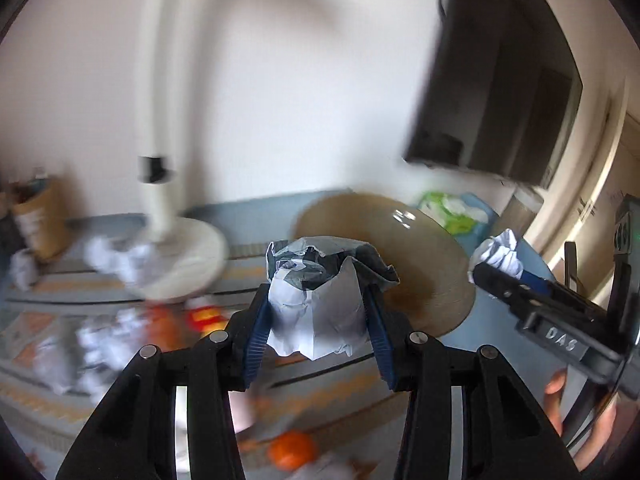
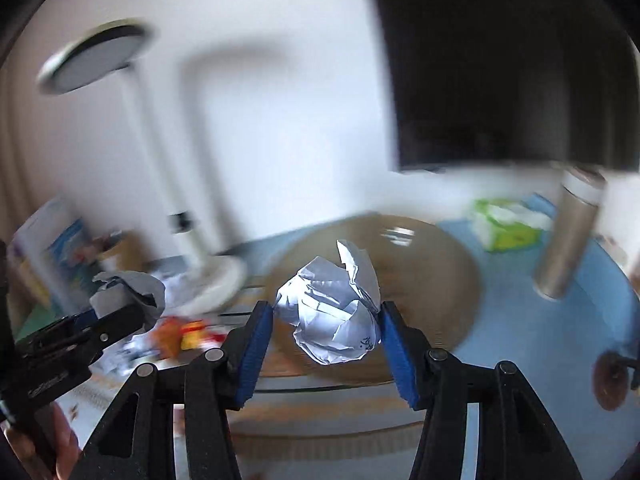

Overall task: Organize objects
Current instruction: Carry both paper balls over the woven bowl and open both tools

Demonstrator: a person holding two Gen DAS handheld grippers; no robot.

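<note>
Both grippers point forward and downward, side by side. The left gripper clamps a crumpled paper ball; the right gripper pinches a second paper wad.

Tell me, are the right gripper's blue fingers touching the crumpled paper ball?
Touching. In the right wrist view, the right gripper has both blue fingers pressed against the sides of the crumpled paper ball, which hangs clear of the table.

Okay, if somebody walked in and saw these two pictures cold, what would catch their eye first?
Probably the two crumpled paper balls: the left tool clamps a grey-and-white paper wad, and the right tool clamps a white paper ball, both held above the table. Behind them lies a round tan dish, with a white lamp standing at the left.
</note>
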